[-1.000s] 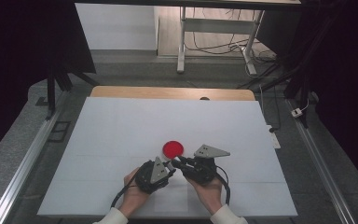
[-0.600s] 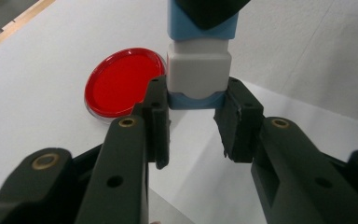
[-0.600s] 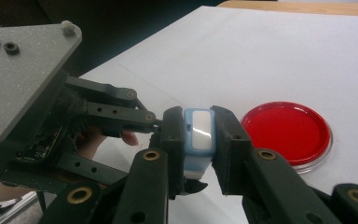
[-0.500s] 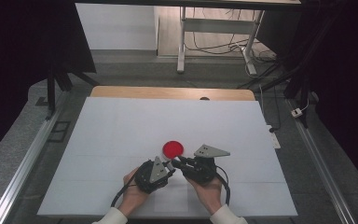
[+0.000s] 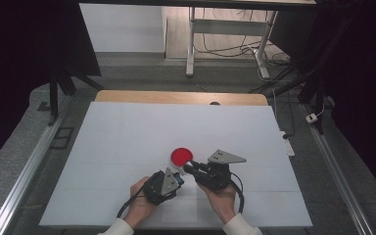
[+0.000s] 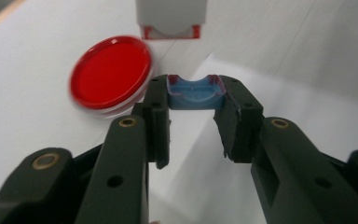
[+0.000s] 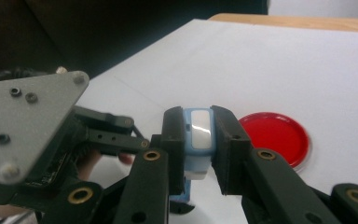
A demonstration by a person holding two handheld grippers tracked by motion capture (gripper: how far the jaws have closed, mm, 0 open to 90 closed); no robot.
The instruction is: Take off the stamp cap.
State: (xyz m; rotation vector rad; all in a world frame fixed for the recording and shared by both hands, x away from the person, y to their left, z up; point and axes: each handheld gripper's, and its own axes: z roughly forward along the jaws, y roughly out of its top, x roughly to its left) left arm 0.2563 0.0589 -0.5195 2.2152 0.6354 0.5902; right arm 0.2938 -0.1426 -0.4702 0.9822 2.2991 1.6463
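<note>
Gripping one small blue-and-white block (image 7: 199, 140) between them near the desk's (image 5: 127, 137) near edge, the left tool (image 6: 193, 119) pinches its lower end, the right tool (image 7: 200, 144) its upper, red lid (image 5: 181, 156) just beyond.

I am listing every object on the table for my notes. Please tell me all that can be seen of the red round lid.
The red lid is a flat, shallow disc, glossy like plastic, with a raised rim and a paler, whitish edge beneath. It lies flat on the white table, face up, just beyond the two grippers. In the left gripper view it sits left of the jaws, apparently untouched by them. In the right gripper view it lies behind the right jaw, partly hidden.
</note>
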